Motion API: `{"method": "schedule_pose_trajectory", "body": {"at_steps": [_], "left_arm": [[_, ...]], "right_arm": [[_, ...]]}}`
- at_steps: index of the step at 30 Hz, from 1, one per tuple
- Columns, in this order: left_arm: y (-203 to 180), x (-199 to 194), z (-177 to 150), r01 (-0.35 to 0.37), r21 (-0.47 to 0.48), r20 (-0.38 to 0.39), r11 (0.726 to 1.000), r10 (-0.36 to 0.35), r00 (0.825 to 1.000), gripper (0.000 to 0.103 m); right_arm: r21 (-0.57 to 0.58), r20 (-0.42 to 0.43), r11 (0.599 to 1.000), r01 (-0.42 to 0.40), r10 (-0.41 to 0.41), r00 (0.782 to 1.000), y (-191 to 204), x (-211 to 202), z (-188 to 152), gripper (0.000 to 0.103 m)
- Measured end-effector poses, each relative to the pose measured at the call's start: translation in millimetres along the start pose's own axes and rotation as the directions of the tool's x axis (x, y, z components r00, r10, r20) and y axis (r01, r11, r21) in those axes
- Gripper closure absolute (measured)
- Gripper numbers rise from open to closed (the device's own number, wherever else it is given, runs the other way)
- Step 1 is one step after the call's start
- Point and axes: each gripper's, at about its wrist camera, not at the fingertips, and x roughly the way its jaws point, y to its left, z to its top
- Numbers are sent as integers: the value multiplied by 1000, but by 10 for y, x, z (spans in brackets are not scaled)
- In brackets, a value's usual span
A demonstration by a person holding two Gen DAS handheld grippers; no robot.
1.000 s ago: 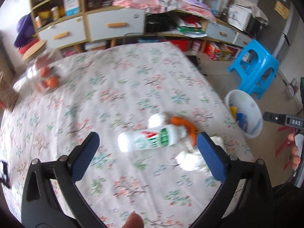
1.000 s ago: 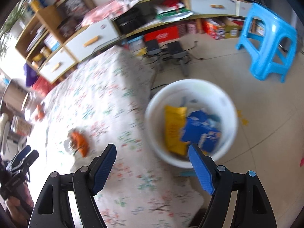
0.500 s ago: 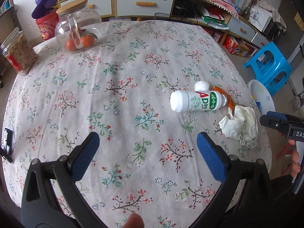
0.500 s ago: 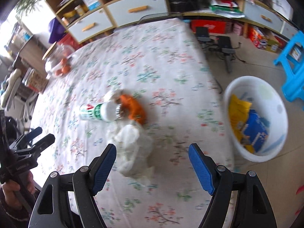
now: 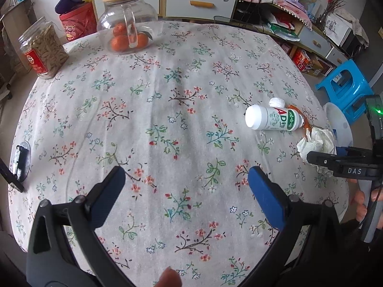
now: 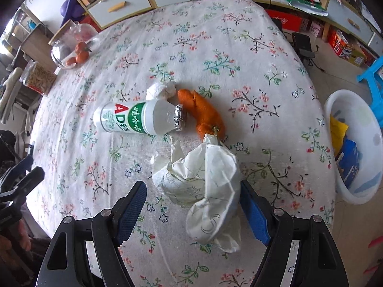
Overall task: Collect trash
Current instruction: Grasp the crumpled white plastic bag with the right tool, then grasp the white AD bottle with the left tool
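Right gripper [image 6: 191, 205] now straddles crumpled paper [image 6: 203, 181]; earlier short.

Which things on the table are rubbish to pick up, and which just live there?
Rubbish:
- crumpled paper
- white bottle
- orange peel
- small paper ball
It goes in the white bin.

Just there:
- glass jar of oranges
- snack jar

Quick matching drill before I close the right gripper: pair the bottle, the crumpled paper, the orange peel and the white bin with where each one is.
Things:
1. white bottle
2. crumpled paper
3. orange peel
4. white bin

Places:
A. on the floor beside the table
B. between the right gripper's open fingers
C. lying on its side
D. by the bottle's mouth

Pairs: 1-C, 2-B, 3-D, 4-A
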Motion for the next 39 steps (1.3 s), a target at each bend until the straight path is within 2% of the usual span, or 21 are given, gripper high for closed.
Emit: {"method": "schedule_pose_trajectory", "body": {"at_steps": [1, 4, 6, 9, 14, 18, 23, 26, 30, 34, 39], "left_arm": [[7, -1, -6, -1, -1, -1, 1000, 1, 1000, 1], [9, -18, -5, 2, 0, 1, 1000, -2, 1000, 1], [-9, -22, 10, 5, 5, 4, 1000, -5, 1000, 1], [-64, -7, 57, 20, 25, 17, 999, -21, 1000, 1], [-312, 78, 245, 33, 124, 55, 992, -40, 998, 1], [-616, 198, 395, 77, 227, 54, 971, -92, 994, 1], [-1056, 353, 510, 109, 384, 42, 917, -135, 990, 1], [-1269, 462, 561, 133, 446, 29, 885, -163, 986, 1], [-1447, 628, 591, 157, 483, -6, 861, -176, 984, 2], [-1519, 828, 599, 173, 492, -71, 853, -158, 985, 12], [-1540, 922, 493, 204, 498, -152, 843, -147, 977, 23]], "right_arm": [[-1, -1, 1000, 6, -6, 1000, 2, 4, -4, 26], [-9, -3, 1000, 8, -8, 1000, 13, 15, -9, 40], [-17, -1, 1000, 3, -3, 1000, 16, 5, -13, 54], [-25, 6, 1000, 0, 0, 1000, -2, -39, -23, 60], [21, 56, 1000, -14, 13, 998, -183, -245, 14, 61], [66, 87, 998, -23, 17, 996, -396, -378, 36, 61], [135, 108, 991, -18, 3, 994, -747, -472, 51, 61], [166, 106, 986, -12, -6, 994, -926, -472, 50, 61], [198, 97, 980, -9, -10, 995, -1105, -445, 43, 61], [217, 97, 976, -12, -10, 995, -1200, -456, 40, 61], [233, 103, 972, -18, -6, 995, -1298, -499, 39, 61]]}}
